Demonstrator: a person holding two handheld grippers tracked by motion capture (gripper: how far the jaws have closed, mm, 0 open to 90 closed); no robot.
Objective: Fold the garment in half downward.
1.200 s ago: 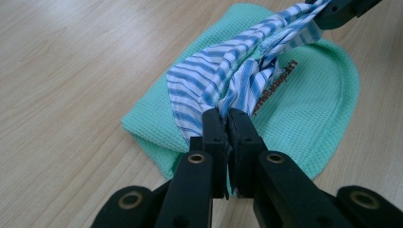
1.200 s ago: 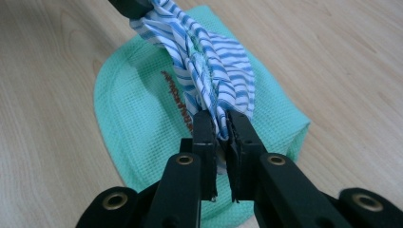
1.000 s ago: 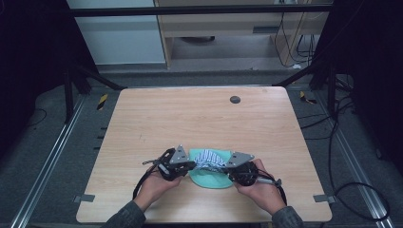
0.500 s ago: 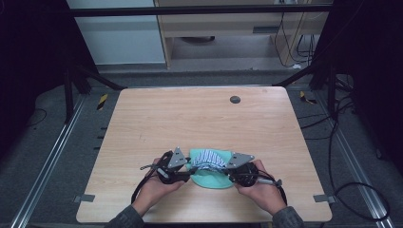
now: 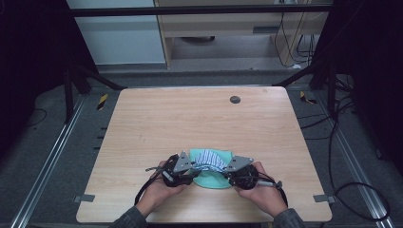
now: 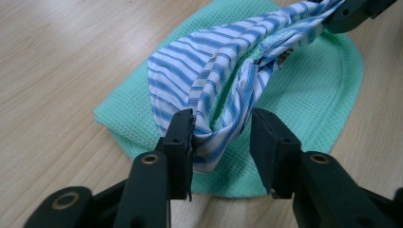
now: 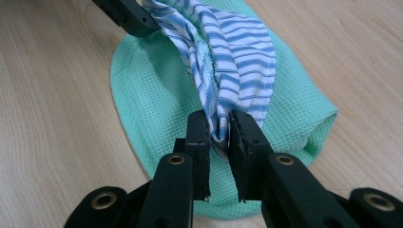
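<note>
The left gripper (image 6: 221, 137) had its two black jaws apart. One end of the blue and white striped cloth (image 6: 223, 80) sat between them. The cloth touched the jaw on the left of the left gripper view, and there was a gap beside the other jaw, so this gripper was not pinching the cloth. Its jaws had just been closing a little, with the cloth between them.

The right gripper (image 7: 218, 140) had its jaws close together, clamped on the other end of the striped cloth (image 7: 233, 61). The cloth was bunched up tight between the two pads.

The striped cloth ran from one gripper to the other, like a little bridge. Just under it and in front of both grippers lay the green cloth (image 6: 313, 85). The green cloth was flat on the worktop (image 5: 190, 123) and had a round edge and a bumpy waffle look. The striped cloth seemed joined to it, like an inside lining.

In the high view, the left gripper (image 5: 183, 171) and the right gripper (image 5: 235, 173) pointed at each other, with the striped cloth (image 5: 209, 159) and the green cloth (image 5: 211, 179) between them. A person's hands held both grippers near the close edge of the worktop. Far beyond the grippers, a small dark round thing (image 5: 235, 99) sat on the wood.
</note>
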